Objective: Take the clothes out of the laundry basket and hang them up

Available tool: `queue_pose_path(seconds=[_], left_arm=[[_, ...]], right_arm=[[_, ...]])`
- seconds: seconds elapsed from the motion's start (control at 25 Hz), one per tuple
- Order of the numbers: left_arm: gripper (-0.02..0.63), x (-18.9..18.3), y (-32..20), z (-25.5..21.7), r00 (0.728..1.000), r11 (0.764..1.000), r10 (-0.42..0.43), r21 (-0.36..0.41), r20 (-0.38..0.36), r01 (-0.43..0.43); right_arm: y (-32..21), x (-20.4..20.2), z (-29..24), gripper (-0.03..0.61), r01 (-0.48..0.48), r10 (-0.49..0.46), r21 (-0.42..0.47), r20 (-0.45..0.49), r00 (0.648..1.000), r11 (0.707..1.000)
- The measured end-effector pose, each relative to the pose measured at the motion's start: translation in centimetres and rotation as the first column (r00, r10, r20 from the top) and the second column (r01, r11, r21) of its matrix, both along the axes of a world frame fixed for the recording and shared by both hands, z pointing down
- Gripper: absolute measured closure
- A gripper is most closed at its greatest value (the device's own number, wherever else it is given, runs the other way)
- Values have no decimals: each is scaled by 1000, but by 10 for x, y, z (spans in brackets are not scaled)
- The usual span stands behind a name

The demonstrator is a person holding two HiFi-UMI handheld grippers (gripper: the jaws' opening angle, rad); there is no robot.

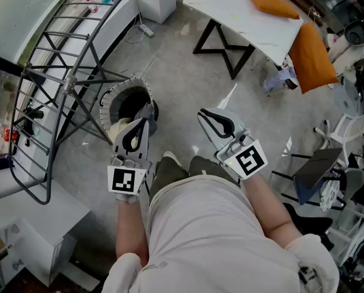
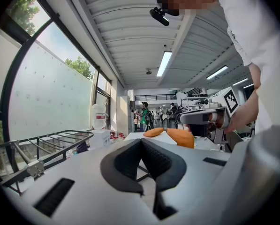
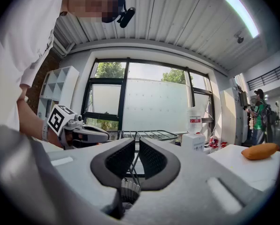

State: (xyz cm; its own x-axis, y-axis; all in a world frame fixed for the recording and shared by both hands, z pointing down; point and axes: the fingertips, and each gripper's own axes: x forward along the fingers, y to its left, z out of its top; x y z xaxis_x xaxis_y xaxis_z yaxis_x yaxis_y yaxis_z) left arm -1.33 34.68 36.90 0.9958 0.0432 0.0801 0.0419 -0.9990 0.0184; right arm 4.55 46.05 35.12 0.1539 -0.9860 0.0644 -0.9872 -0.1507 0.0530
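The round dark laundry basket [image 1: 111, 99] stands on the floor in front of my feet, with a pale cloth [image 1: 118, 129] lying at its near rim. A grey wire drying rack [image 1: 60, 60] stands unfolded just to its left, and it also shows as the rack [image 2: 50, 142] and the rack [image 3: 151, 134]. My left gripper [image 1: 146, 116] hovers over the basket's near right edge, and this left gripper [image 2: 140, 142] is shut with nothing in it. My right gripper [image 1: 205, 115] is held level to the right of the basket; the right gripper [image 3: 136, 142] has its pads almost touching and holds nothing.
A white table [image 1: 255, 17] on black legs stands at the far right, with an orange cushion [image 1: 273, 6] on it and another orange piece [image 1: 310, 57] hanging off its edge. A dark chair [image 1: 319, 173] is at the right. A white cabinet [image 1: 29, 224] stands at the near left.
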Motion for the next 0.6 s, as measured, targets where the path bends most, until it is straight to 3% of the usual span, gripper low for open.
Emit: queue_pose_path(seconds=[0.12,0.36,0.48,0.6], left_arm=[[612,-8,-21,17,998,999,-10,42,54,8],[613,-26,-70,37,992,998,-70,-1,102,70],[612,-32,-92,50,986,994,-106,-7,132,108],[613,-32,-115,61,976,987,-157,-20,154,162]], right_arm=[[-18,0,5,545,6,-6,-7,21,1000,1000],[-57,7,12,543,25,-25,-3,79,997,1000],[-74,18,26,545,28,-24,-50,77,997,998],[-94,37,35,545,34,-27,-50,136,990,998]])
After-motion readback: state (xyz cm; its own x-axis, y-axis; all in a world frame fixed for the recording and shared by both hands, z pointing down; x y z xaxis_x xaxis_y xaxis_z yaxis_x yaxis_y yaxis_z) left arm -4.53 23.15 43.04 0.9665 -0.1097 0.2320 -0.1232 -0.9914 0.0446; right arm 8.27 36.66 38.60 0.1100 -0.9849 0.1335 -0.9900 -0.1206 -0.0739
